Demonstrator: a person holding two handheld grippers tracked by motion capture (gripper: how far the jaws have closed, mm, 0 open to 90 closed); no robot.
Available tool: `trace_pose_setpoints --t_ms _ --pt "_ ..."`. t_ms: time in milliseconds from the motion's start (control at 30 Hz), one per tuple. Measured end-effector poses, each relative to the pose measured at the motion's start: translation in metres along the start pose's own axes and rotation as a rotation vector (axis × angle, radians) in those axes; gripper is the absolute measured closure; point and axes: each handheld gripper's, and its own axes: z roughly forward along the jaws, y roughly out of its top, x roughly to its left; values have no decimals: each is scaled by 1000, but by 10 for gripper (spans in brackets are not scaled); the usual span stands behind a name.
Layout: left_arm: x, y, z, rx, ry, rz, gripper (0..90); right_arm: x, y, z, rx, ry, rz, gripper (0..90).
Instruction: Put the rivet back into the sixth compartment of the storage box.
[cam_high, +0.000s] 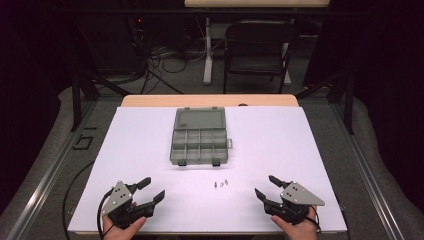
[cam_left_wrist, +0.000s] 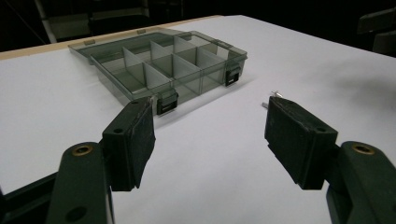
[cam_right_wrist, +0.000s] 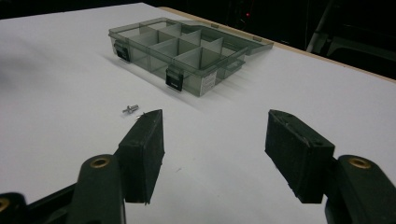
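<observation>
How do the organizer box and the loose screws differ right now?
The organizer box is large, smoky translucent plastic, lid open flat; the screws are tiny, shiny metal. The box sits mid-table; the screws lie nearer the person, closer to the right gripper than the left gripper. Both rest untouched on the white table.

high view overhead, gripper views low, sharing organizer box (cam_high: 199, 137)

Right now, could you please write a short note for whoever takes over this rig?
Left gripper: open, holding nothing, near the table's front left.
Right gripper: open, holding nothing, front right.
Organizer box: mid-table, lid folded back, compartments look empty.
Small screws: loose on the white table, between the box and the grippers.
Done: box opened.
Left: probably picking up the screws and placing them in a compartment.
</observation>
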Motion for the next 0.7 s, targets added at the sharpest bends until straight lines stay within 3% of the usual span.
trace_pose_setpoints --t_ms 233,333,633,700 --pt "-3 0 3 33 -14 6 356 -2 0 0 6 -12 2 377" --pt "-6 1 3 48 -28 -13 397 0 2 0 7 -9 8 377" --pt "-9 11 12 96 -45 -22 407 1 1 0 20 -4 7 375" --pt "-10 13 17 113 -65 -27 419 0 1 1 20 -3 14 374"
